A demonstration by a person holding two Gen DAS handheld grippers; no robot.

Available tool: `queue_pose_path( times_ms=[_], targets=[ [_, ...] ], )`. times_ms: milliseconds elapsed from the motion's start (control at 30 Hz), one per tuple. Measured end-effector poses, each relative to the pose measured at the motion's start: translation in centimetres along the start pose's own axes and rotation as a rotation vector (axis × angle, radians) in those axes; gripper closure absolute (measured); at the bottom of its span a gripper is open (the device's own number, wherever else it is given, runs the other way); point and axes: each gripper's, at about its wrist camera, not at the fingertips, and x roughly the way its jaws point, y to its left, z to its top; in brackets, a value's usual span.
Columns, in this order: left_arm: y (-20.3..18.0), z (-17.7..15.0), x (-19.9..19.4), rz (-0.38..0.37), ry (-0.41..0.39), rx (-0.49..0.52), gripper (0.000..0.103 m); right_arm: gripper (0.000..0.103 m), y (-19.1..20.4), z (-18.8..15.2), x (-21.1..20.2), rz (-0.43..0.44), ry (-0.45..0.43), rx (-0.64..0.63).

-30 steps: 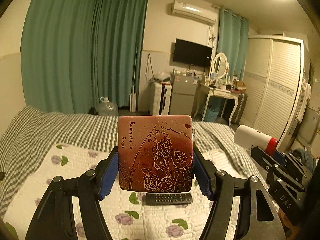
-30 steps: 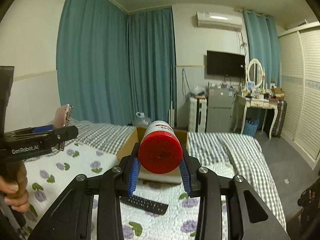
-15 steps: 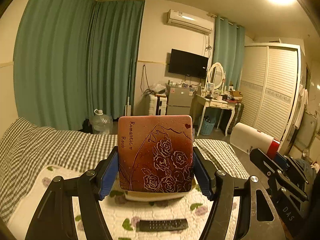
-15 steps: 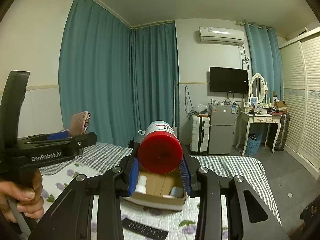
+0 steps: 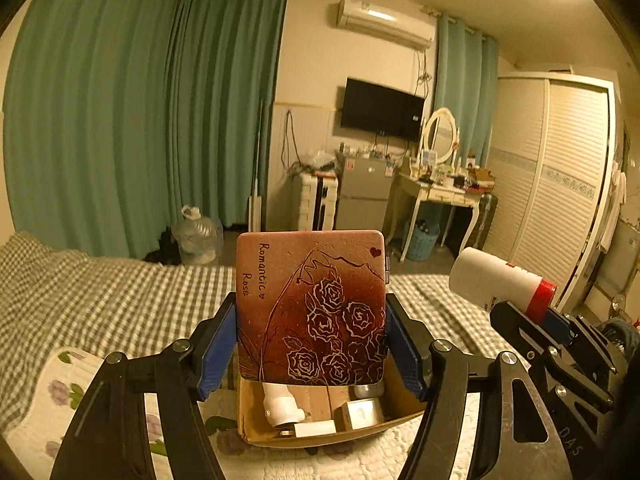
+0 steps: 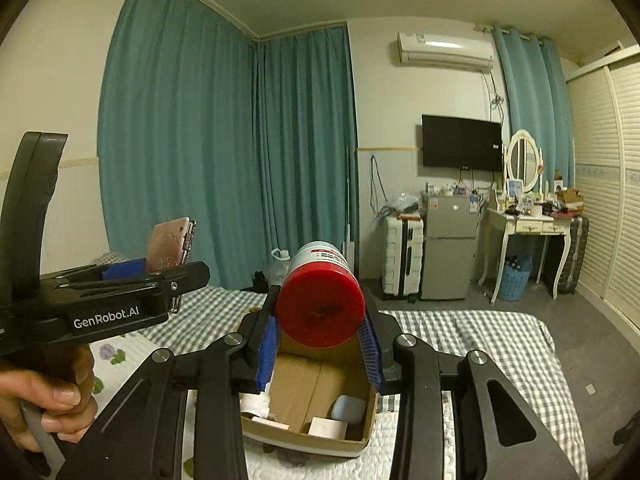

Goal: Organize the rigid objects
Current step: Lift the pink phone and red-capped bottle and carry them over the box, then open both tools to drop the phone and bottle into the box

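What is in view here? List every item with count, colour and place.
rose tin: one, reddish-brown, clamped above the box
bottle: one, white with red cap, clamped above the box
cardboard box: one, brown, on the bed, holding small white items
bed: one, grey-checked with floral quilt
curtains: teal, back wall
television: one, black, wall-mounted
fridge: one, grey, below the television
dressing table: one, white, beside the fridge
left gripper: black, blue pads
right gripper: black, blue pads
hand: one, on the left gripper's handle
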Motion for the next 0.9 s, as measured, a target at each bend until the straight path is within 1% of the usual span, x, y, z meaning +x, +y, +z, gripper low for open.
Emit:
queue_pose_path(
  times_ms=[167, 367, 433, 500, 600, 667, 767, 867, 900],
  targets=[
    [1.0, -1.8, 4.8, 0.004, 0.073, 0.000, 0.033, 0.068, -0.8, -2.0, 4.4, 0.008, 0.052, 0.008],
    [1.4, -4.5, 10.3, 0.025, 0.162, 0.008, 0.033, 0.068, -1.8, -5.8, 9.6, 0.020, 0.140, 0.025],
    [1.6, -5.2, 12.1, 0.017, 0.203, -0.002, 0.033, 0.068, -2.2, -7.1, 11.2, 0.019, 0.164, 0.024],
    [1.5, -5.6, 13.3, 0.015, 0.225, 0.000, 0.033, 0.068, -2.5, -8.0, 12.7, 0.014, 0.185, 0.009],
    [1.1, -6.2, 14.7, 0.030, 0.253, 0.025, 0.033, 0.068, -3.0, -9.2, 14.8, 0.028, 0.233, -0.009],
    [0.9, -6.4, 15.6, 0.037, 0.273, 0.036, 0.033, 0.068, -3.0, -10.1, 15.7, 0.017, 0.259, -0.038],
    [0.5, -6.2, 16.0, 0.026, 0.290, 0.047, 0.033, 0.068, -3.3, -11.2, 16.7, 0.004, 0.307, -0.039],
    [0.1, -6.2, 17.1, 0.034, 0.356, 0.068, 0.032, 0.068, -3.2, -11.9, 17.7, -0.017, 0.371, -0.051],
    [-0.1, -6.3, 17.3, 0.046, 0.373, 0.089, 0.032, 0.067, -3.2, -12.0, 18.1, -0.024, 0.393, -0.057]
  ],
)
